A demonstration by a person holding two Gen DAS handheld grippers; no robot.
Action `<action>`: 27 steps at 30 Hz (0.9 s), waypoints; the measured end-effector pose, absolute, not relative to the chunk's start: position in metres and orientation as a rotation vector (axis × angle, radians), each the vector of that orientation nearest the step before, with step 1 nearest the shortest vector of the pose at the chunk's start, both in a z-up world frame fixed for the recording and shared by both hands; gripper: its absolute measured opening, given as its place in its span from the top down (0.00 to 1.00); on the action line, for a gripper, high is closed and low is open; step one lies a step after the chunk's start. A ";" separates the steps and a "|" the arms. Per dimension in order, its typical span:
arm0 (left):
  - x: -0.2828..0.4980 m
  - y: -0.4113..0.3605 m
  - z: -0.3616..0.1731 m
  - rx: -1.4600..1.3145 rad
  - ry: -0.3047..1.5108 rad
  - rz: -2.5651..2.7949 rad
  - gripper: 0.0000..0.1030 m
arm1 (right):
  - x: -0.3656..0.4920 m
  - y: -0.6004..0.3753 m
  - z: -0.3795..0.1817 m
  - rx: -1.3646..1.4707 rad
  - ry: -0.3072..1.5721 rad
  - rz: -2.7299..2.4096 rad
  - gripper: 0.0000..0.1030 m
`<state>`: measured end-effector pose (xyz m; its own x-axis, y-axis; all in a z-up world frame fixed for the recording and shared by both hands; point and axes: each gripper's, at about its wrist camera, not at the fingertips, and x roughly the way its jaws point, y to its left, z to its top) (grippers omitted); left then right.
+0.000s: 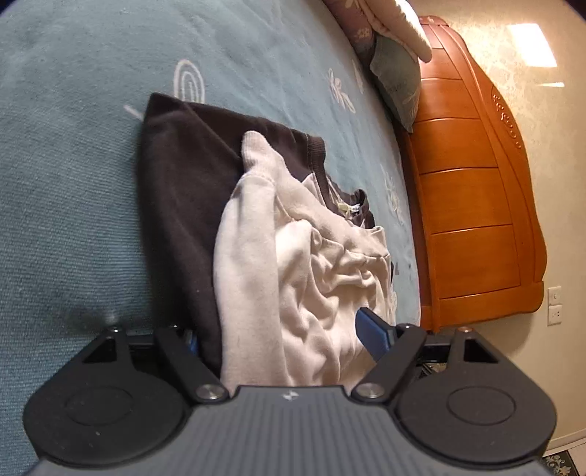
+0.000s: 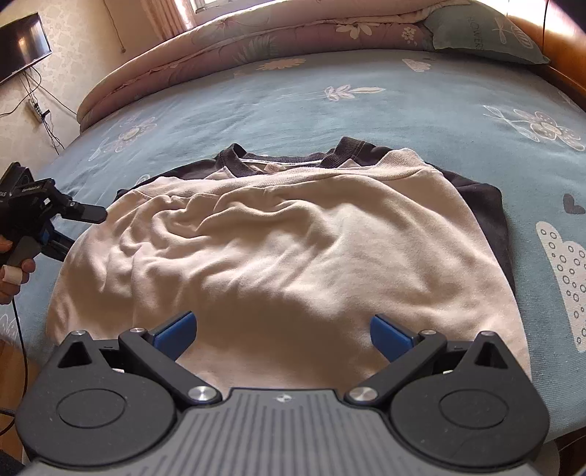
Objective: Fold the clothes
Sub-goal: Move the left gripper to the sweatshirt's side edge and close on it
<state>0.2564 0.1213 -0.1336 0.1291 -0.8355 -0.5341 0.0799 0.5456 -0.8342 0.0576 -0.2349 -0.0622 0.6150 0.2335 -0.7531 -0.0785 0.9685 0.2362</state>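
A cream sweatshirt [image 2: 285, 238] with a dark collar [image 2: 234, 153] and dark fabric under it lies spread and wrinkled on the blue bedsheet [image 2: 403, 102]. In the left wrist view a cream sleeve [image 1: 249, 219] lies folded over the dark part [image 1: 175, 175]. My left gripper [image 1: 282, 337] straddles the shirt's side edge with its jaws wide. Its right pad [image 1: 373, 329] rests by the cream cloth, and its left pad is hidden behind dark fabric. The right wrist view shows the left gripper [image 2: 86, 229] at the shirt's left edge. My right gripper [image 2: 284, 337] stands open over the near hem.
A rolled floral quilt [image 2: 256, 40] and a green pillow [image 2: 476, 33] lie at the far end of the bed. The wooden headboard [image 1: 472, 190] stands beside the pillow. A person's hand [image 2: 14, 274] holds the left gripper. A television [image 2: 22, 44] hangs on the wall.
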 end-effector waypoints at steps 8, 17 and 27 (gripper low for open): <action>0.242 0.132 -0.139 -0.681 1.271 -0.624 0.79 | 0.054 -0.233 -0.063 0.169 0.889 0.193 0.00; 0.234 0.093 -0.105 -0.330 1.210 -0.564 0.78 | 0.064 -0.231 -0.053 0.220 0.851 0.231 0.00; 0.231 0.092 -0.105 -0.327 1.196 -0.550 0.78 | 0.094 -0.208 -0.047 0.356 0.818 0.378 0.00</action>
<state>0.2308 0.0919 -0.1049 0.2584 -0.5636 -0.7846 0.2291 0.8248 -0.5169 0.0943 -0.2076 -0.0471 0.6249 0.4562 -0.6335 -0.1872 0.8754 0.4457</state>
